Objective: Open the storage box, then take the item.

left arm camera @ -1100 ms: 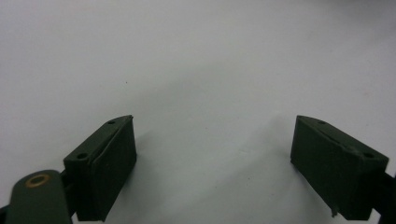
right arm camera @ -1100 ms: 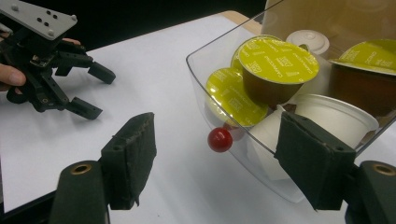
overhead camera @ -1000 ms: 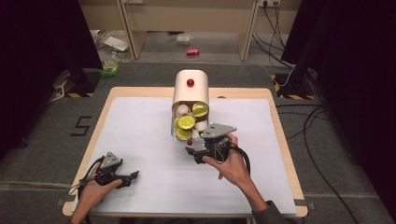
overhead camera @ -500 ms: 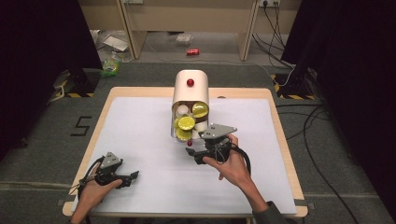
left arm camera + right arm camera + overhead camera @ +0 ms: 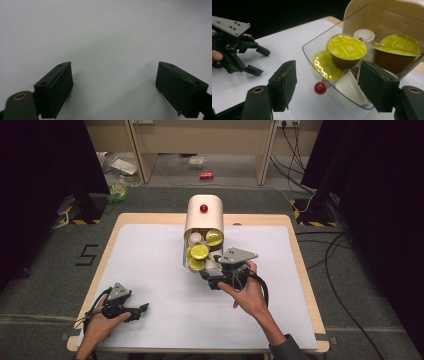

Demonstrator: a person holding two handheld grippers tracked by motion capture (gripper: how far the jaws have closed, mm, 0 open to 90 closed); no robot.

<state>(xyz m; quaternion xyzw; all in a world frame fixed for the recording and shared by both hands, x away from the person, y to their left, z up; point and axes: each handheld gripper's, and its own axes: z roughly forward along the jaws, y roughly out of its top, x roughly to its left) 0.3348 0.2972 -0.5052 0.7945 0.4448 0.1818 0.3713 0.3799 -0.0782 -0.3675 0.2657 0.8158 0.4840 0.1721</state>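
Observation:
A cream dispenser [image 5: 204, 217] with a red button on top stands at the back middle of the table. Its clear drawer [image 5: 317, 48] is pulled out and holds several coffee capsules, most with yellow-green lids [image 5: 347, 47] and one white [image 5: 364, 35]. A small red knob [image 5: 320, 88] sits on the drawer's front. My right gripper [image 5: 329, 87] is open, its jaws standing either side of the knob and not touching it; in the high view it [image 5: 209, 279] is right at the drawer's front. My left gripper [image 5: 140, 312] rests open on the white mat, with nothing between its fingers [image 5: 57, 87].
A white mat [image 5: 150, 260] covers the wooden table [image 5: 302, 270]. The left gripper [image 5: 237, 50] is also in the right gripper view, far off to the left. Beyond the table are cables, a red can [image 5: 206, 175] and litter on the floor.

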